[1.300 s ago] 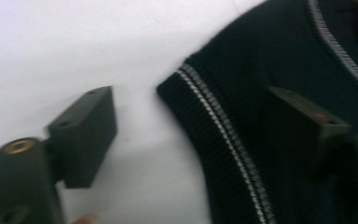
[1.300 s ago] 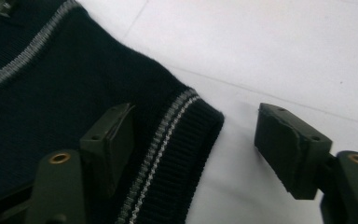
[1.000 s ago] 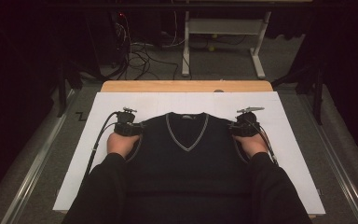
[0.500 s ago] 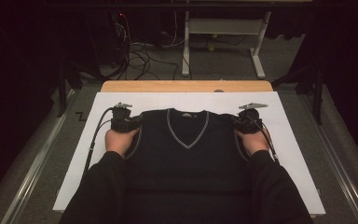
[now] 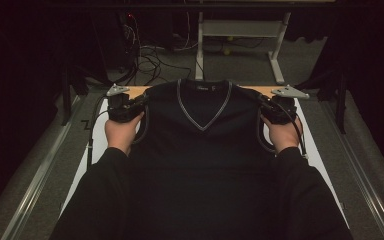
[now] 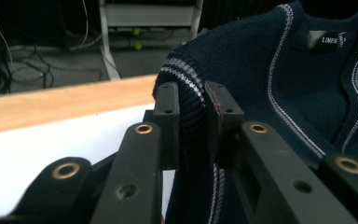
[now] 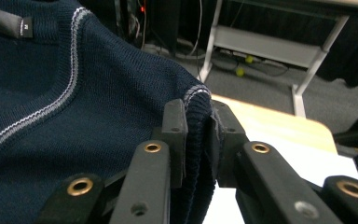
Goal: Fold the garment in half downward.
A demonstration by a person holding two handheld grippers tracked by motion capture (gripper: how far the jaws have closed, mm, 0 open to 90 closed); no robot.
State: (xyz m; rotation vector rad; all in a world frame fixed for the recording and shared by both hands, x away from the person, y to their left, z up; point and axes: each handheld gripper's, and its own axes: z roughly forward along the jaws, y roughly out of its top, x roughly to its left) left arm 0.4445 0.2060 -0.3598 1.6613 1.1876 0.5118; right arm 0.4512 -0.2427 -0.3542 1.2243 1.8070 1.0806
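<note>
A dark navy V-neck sweater vest (image 5: 200, 135) with grey-white trim hangs lifted off the table, spread between both hands. My left gripper (image 5: 141, 102) is shut on the ribbed armhole edge at its left shoulder (image 6: 192, 112). My right gripper (image 5: 263, 103) is shut on the ribbed edge at the other shoulder (image 7: 196, 126). The neck label (image 6: 328, 39) shows in the left gripper view and again (image 7: 2, 21) in the right gripper view. The vest's lower part drapes down over the person's forearms and is hidden in the dark.
A white sheet (image 5: 97, 150) covers the table, with a bare wooden strip (image 6: 51, 100) along its far edge. Beyond it are cables (image 5: 150, 55) on the floor and a white desk frame (image 5: 240, 30). Metal rails (image 5: 35, 175) run down both sides.
Both grippers have risen and moved away from the person, taking the vest's shoulders with them. The vest has gone from lying flat on the sheet to hanging stretched in the air.
</note>
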